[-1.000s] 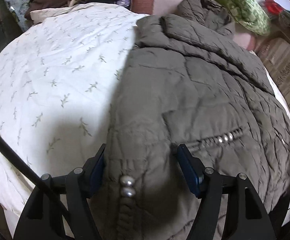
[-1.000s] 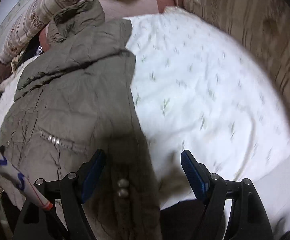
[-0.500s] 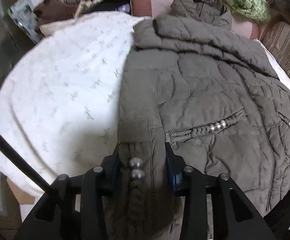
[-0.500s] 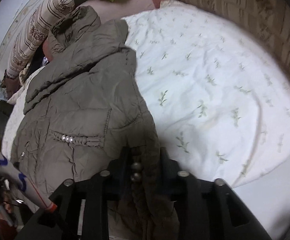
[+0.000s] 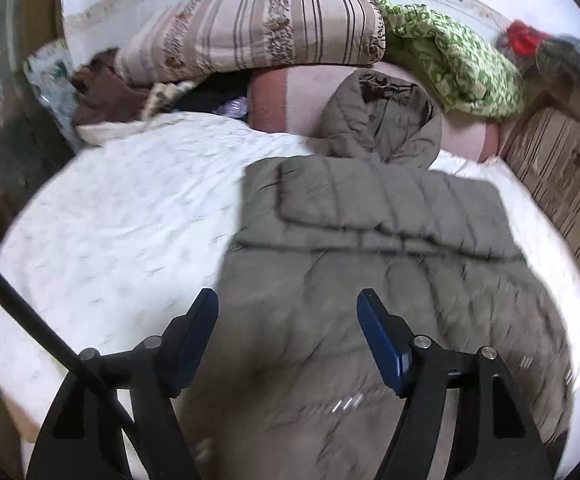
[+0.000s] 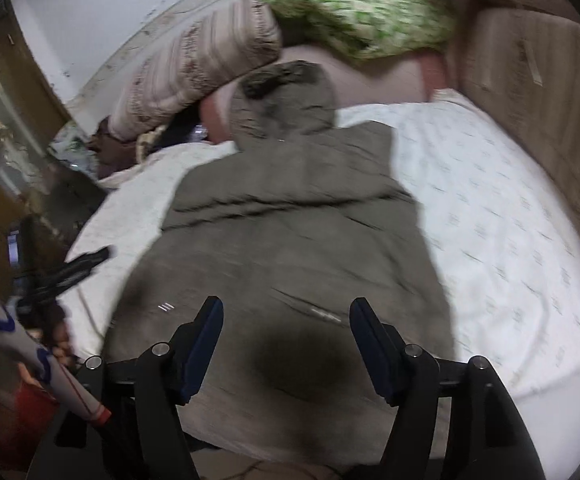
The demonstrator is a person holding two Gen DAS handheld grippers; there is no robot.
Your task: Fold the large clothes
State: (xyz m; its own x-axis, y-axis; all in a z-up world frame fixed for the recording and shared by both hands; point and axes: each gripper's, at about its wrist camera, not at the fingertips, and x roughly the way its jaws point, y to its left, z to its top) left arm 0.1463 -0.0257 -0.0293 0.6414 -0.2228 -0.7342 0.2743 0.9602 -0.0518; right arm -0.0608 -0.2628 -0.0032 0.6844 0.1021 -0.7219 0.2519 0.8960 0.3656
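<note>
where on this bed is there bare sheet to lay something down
Bare white leaf-print sheet left of the olive quilted hooded jacket, and a strip between jacket and wooden panel. The head end is crowded: striped bedding roll, green patterned blanket.

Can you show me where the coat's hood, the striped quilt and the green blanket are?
hood point(image 5: 382, 116), left wrist view, on its quilted top.
striped quilt point(image 5: 250, 28), left wrist view, on its front face.
green blanket point(image 6: 362, 12), right wrist view, on its middle.
</note>
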